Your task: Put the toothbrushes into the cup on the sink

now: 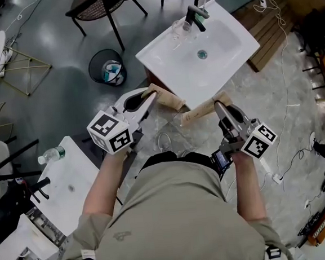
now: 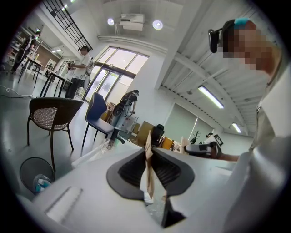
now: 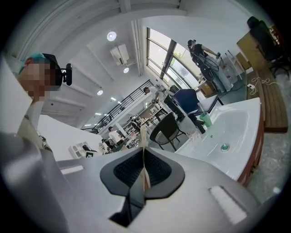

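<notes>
Left claw [image 1: 150, 96] tight on boxed toothbrush [image 1: 168, 98], right claw [image 1: 220, 107] on another; white sink [image 1: 237, 32], grey floor [image 1: 63, 93].

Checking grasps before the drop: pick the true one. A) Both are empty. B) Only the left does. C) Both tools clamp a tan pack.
C: the left tool is shut on a tan toothbrush pack, the right tool on a second tan pack.

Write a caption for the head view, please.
Left gripper holds one packaged toothbrush, right gripper another, before the white sink.
</notes>
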